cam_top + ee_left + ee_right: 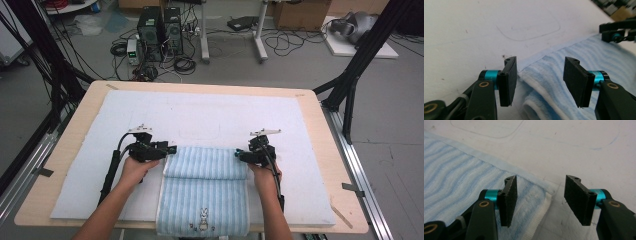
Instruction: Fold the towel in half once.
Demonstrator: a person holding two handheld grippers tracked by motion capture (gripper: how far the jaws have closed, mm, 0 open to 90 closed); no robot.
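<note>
Folding light-blue striped terry towel [205, 185], frame centre | left gripper [172, 149], right gripper [236, 155] released, empty | regrip folded edge corners evenly

- The towel [205, 187] is pale blue with wavy white stripes, a plain lighter-blue hem, and a small rabbit motif at its 6 o'clock edge.
- The mat [200, 115] beneath is whitish blue, faintly pen-marked.
- The bench [320, 120] is light wood.
- Each hand-held gripper [172, 149] [237, 154] is black with turquoise collars and brass-coloured rivets.
</note>
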